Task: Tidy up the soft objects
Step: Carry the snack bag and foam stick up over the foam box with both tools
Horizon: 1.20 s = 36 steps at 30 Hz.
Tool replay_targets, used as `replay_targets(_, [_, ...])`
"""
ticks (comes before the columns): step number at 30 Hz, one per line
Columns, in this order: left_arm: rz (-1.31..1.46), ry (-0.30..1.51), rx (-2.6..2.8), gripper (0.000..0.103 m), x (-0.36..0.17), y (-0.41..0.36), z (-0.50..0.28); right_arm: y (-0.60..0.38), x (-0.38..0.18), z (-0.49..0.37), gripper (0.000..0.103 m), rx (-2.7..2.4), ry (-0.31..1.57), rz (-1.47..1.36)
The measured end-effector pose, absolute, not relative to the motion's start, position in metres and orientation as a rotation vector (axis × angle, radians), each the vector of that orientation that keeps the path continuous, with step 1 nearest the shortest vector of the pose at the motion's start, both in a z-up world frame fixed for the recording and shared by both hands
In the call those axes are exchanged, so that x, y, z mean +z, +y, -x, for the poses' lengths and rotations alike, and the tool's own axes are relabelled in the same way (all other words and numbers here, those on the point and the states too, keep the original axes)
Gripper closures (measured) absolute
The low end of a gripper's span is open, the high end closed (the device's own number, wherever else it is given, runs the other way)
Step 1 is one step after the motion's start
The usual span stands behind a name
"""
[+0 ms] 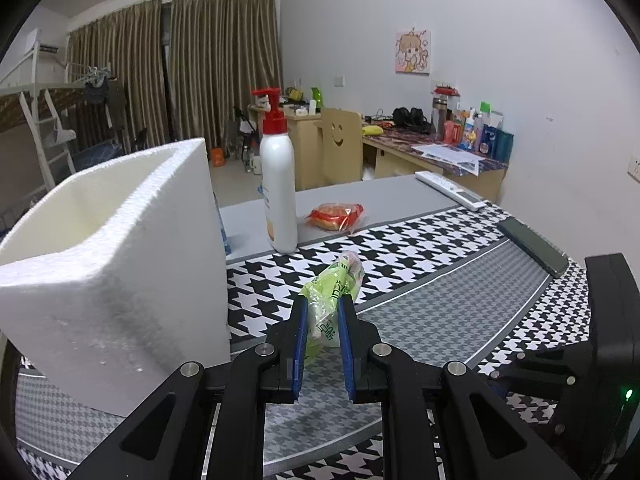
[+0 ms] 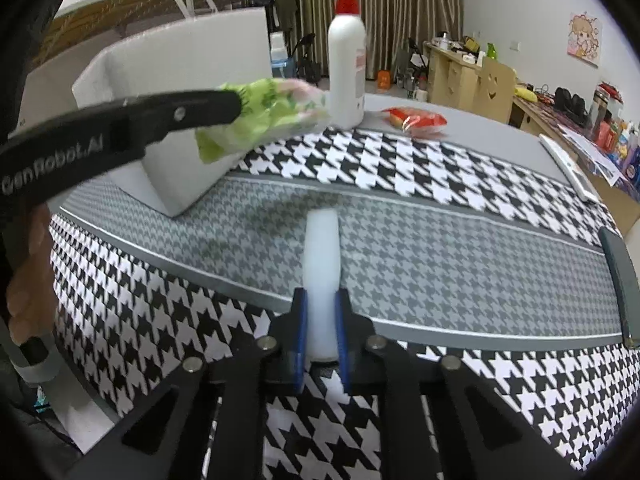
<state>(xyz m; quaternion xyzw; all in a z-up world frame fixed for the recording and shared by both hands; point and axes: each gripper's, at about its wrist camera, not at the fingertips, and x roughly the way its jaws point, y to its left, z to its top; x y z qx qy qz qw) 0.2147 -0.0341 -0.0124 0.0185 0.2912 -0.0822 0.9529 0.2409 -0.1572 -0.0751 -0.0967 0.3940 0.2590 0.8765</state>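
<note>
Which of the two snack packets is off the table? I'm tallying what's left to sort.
The green packet: it is pinched in the left gripper above the cloth, beside the foam box. The red packet lies on the table by the pump bottle.

Left gripper [image 1: 324, 312]: black plastic linkage arms, round silver pivot screws, blue ribbed pads [image 1: 301, 344] lining both fingers. In the right wrist view its finger side carries grey "GenRobot.AI" lettering and one silver screw.

Right gripper [image 2: 322, 312]: matching black arms, silver screws, blue pads [image 2: 299, 340]; housing with green indicator light [image 1: 628, 393].

Person's hand [image 2: 28, 280]: bare skin.
</note>
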Motion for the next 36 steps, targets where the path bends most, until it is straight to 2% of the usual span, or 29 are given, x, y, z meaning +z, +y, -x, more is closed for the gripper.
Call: replay_targets(36, [-0.002,0.412,-0.123,0.087,0.050,0.004,-0.157,-0.160,0.011,-0.209,0.087,0.537,0.545,0.143])
